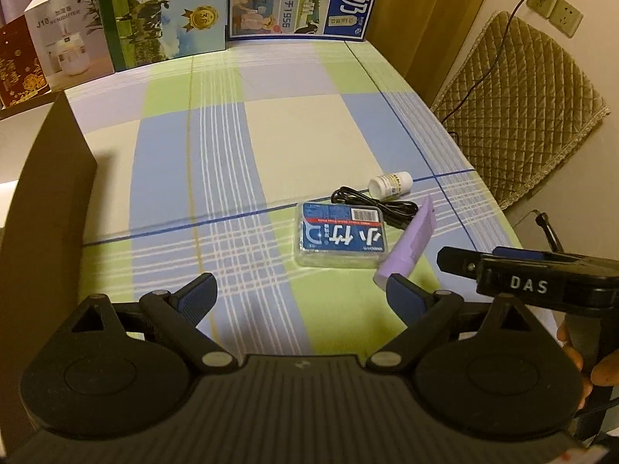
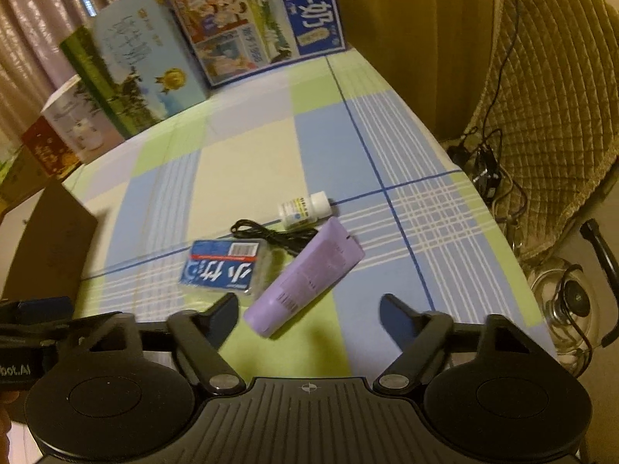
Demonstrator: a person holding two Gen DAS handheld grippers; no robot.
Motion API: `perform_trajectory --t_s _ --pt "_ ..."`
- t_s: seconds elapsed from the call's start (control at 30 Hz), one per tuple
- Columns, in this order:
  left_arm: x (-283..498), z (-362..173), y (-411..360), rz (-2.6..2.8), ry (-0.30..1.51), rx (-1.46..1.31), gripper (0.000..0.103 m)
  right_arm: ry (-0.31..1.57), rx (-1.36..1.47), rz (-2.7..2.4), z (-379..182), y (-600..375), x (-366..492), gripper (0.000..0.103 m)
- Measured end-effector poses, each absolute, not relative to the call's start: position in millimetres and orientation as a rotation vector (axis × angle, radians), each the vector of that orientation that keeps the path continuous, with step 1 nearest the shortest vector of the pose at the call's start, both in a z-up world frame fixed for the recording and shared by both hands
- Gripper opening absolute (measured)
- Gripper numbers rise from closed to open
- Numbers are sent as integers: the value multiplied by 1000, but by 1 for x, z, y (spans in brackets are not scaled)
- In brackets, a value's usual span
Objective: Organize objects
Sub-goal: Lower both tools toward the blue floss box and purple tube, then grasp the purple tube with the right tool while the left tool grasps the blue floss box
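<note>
Lilac tube: a soft lilac plastic squeeze tube (image 2: 305, 276) lies flat on the checked blue, green and cream tablecloth (image 2: 247, 162), nearest of a small huddle of things.
Long axis: it runs from about 7 o'clock, the rounded cap end, to 1 o'clock, the flat crimped end, as the right wrist camera sees it.
Direction from right gripper: the right gripper (image 2: 308, 315) hovers with its fingers spread wide and nothing between them; the tube's cap end sits at roughly 11 o'clock, just beyond the left fingertip.
Direction from left gripper: the left gripper (image 1: 301, 297) also stands apart and empty; from it the tube (image 1: 406, 247) is off at 1 o'clock, its cap end close by the right finger.
Nearer hand: by my judgement the right one, since the tube lies almost in its mouth.
Neighbours: a clear plastic case with a blue label (image 2: 224, 270) touches the tube's left flank; a coiled black cable (image 2: 271, 234) lies behind both; a small white pill bottle (image 2: 305, 208) on its side rests near the crimped end.
Likely bin: a brown cardboard box wall (image 1: 42, 178) rises at 9 o'clock.
Coming move: I'd expect a slight leftward shift, with the fingers turned across the slanted tube.
</note>
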State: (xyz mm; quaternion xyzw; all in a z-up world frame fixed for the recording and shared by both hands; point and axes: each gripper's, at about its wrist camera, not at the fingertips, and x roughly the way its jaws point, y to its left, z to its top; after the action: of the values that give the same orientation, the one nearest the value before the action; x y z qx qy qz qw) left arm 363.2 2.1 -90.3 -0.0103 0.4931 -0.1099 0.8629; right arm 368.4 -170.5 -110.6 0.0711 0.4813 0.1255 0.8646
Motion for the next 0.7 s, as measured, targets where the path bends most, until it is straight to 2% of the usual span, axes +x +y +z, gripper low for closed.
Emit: perform_trajectory --t_s 0.1,0.2,0.57,0.7 --pt "372 -97 1 -227 1042 -20 92 1022 164 246 -120 -167 378 60" --pt "381 -103 1 -224 1051 -15 92 1030 175 239 -128 -163 387 54" --pt "400 -118 -4 -238 1075 -16 92 1077 185 218 -154 -152 409 51" --pt "405 -122 -9 -242 1078 -16 92 1077 126 213 -156 -149 411 44"
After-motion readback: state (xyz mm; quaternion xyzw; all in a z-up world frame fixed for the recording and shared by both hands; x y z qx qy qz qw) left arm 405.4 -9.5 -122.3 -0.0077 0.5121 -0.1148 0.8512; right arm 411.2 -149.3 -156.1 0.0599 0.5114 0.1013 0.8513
